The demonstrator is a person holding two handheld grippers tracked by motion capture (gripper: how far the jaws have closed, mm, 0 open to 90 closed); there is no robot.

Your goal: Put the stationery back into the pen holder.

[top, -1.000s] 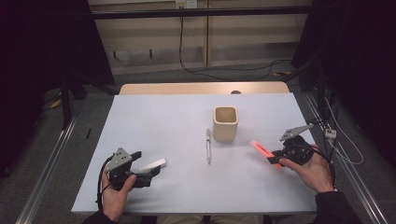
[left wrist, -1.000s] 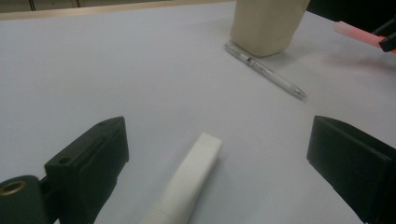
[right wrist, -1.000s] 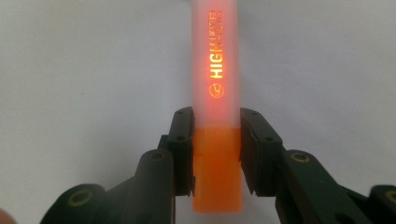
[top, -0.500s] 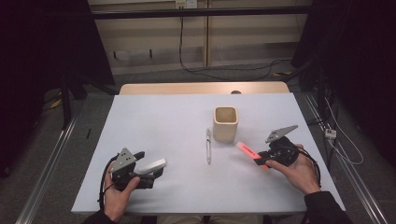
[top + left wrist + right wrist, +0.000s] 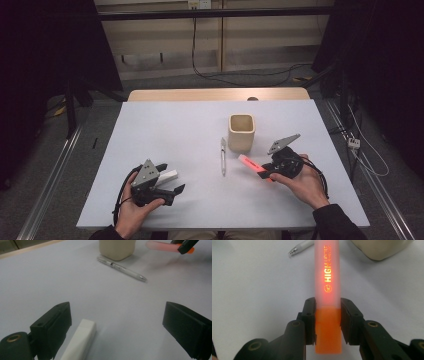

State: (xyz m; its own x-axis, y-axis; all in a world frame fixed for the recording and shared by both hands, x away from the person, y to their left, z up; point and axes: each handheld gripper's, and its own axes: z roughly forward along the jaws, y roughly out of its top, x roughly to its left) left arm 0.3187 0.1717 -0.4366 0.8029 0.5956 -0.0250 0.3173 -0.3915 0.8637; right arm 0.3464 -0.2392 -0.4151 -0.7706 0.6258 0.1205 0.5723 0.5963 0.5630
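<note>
Highlighter (image 5: 254, 167): orange and pink, clamped at its orange end between the jaws of the right gripper (image 5: 268, 174), carried low above the table (image 5: 170, 130) just short of the cup (image 5: 242, 132).

Left to right, now:
- Left gripper (image 5: 169, 181) rests on the table in the person's left hand (image 5: 131, 207). Jaws stand wide apart with nothing gripped. A white eraser (image 5: 168, 176) lies on the table between them, close beside one jaw; in the left gripper view it is just beside that jaw (image 5: 79, 339), and contact cannot be told.
- Pen (image 5: 223, 156) lies flat on the table, left of the cup and apart from it.
- Cup stands upright; its inside looks empty.
- Right gripper view: pads press both sides of the highlighter (image 5: 327, 290), whose far end points at the cup (image 5: 382, 248).

Progress, as a judgement: the work looks like gathering the desk items into the cup. Nothing is in yet. The highlighter is picked up and nearly delivered; pen and eraser are left.

Against the earlier frames: the right hand (image 5: 300, 182) and highlighter have shifted leftward across the table, closer to the cup. The grip is unchanged. The left gripper, eraser, pen and cup sit where they were.
</note>
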